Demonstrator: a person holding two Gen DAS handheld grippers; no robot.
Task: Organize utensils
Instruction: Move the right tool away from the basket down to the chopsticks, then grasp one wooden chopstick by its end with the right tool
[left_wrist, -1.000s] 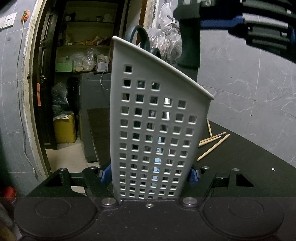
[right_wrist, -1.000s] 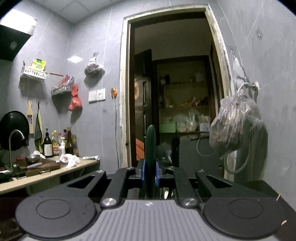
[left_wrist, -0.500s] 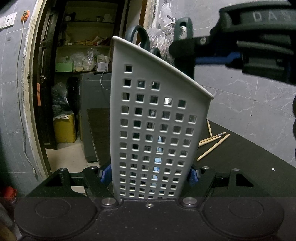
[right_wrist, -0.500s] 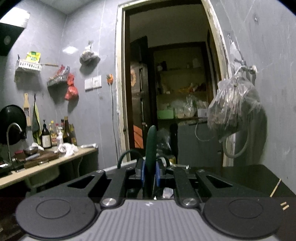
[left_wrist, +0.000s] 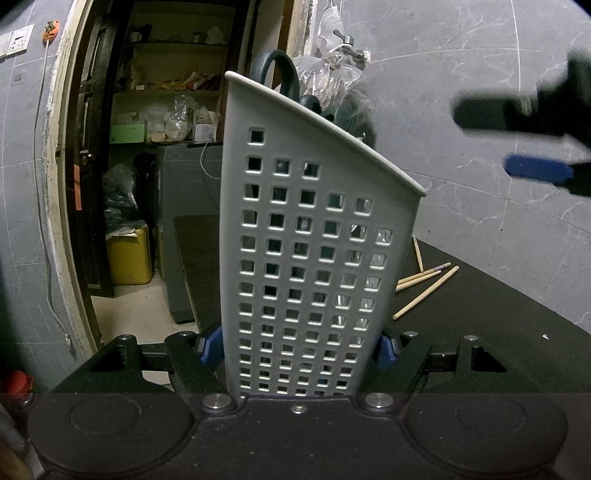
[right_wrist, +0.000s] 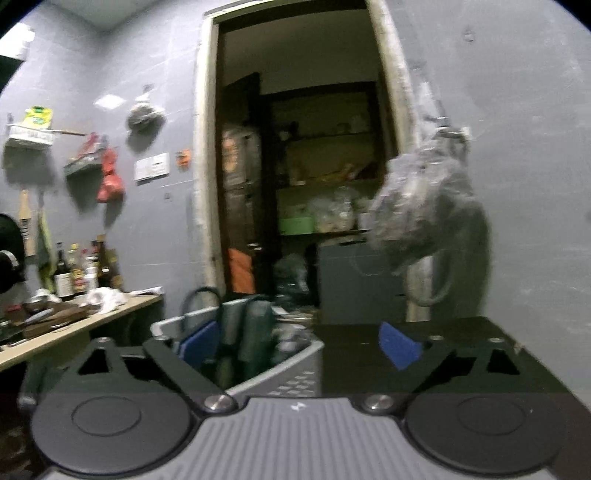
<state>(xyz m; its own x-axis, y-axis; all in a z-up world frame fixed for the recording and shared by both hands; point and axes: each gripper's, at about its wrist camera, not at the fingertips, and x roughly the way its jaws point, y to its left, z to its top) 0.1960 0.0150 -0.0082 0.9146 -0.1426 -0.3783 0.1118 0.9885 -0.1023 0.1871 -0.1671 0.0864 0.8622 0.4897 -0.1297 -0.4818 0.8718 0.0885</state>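
Blue pads of the left gripper (left_wrist: 302, 347) pinch the 2 sides of the white perforated utensil holder (left_wrist: 314, 258), held upright over the black table (left_wrist: 480, 314). Jaws of the right gripper (right_wrist: 299, 341) have just been opening and now stand wide, pointing near level above the holder's rim, clear of the dark green handle (right_wrist: 256, 328) standing inside. Wooden chopsticks (left_wrist: 424, 284) lie behind.
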